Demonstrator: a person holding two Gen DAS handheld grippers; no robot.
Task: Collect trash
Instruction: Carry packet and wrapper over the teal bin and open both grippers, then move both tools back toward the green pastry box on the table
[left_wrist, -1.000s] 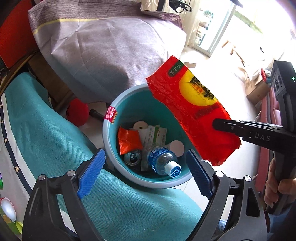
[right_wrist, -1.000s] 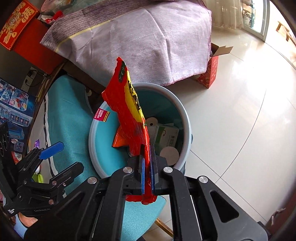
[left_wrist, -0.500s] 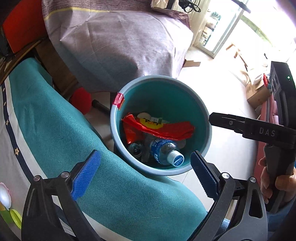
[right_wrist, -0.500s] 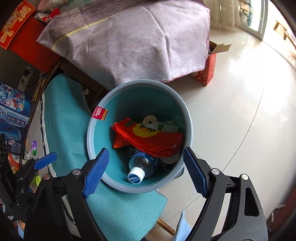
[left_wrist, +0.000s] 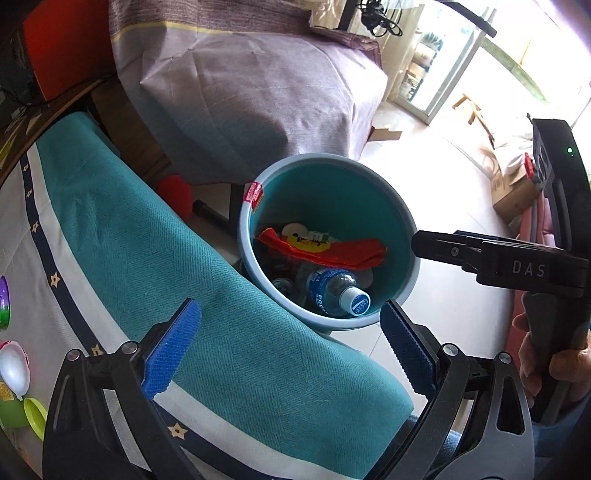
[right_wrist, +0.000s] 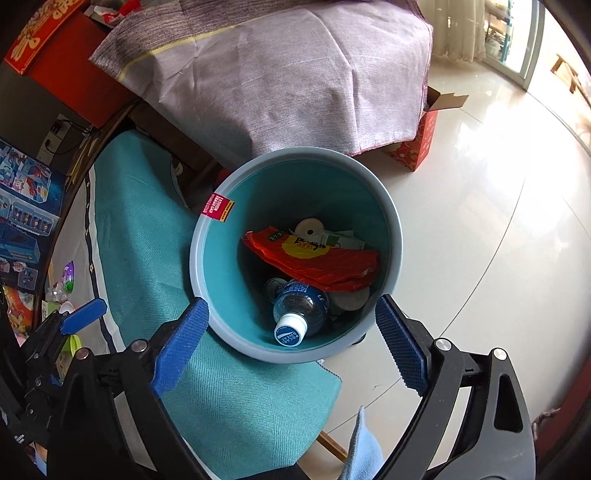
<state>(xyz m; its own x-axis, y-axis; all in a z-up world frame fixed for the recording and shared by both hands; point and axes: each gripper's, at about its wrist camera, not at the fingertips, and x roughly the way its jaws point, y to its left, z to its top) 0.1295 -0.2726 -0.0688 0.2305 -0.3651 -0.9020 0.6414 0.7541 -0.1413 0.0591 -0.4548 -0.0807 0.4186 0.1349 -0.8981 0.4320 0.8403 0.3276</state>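
Note:
A teal bin (left_wrist: 404, 229) (right_wrist: 199, 273) stands on the floor beside the table. A red and yellow wrapper (left_wrist: 332, 249) (right_wrist: 321, 262) lies flat on top of the trash in it. Under it are a plastic bottle with a white cap (left_wrist: 338, 291) (right_wrist: 297, 314), a can and paper scraps. My left gripper (left_wrist: 288, 347) is open and empty above the teal tablecloth (left_wrist: 177, 266), just short of the bin. My right gripper (right_wrist: 291, 347) is open and empty above the bin's near rim; it also shows at the right of the left wrist view (left_wrist: 498, 258).
A purple-grey cloth (right_wrist: 295, 81) covers furniture behind the bin. A red carton (right_wrist: 417, 147) sits on the glossy floor (right_wrist: 480, 229). Small toys and cups (left_wrist: 14, 369) lie at the table's left. A red ball (left_wrist: 173, 192) lies under the table.
My right gripper opened and let go of the red wrapper, which dropped into the bin. Both grippers have since drawn back a little from the bin.

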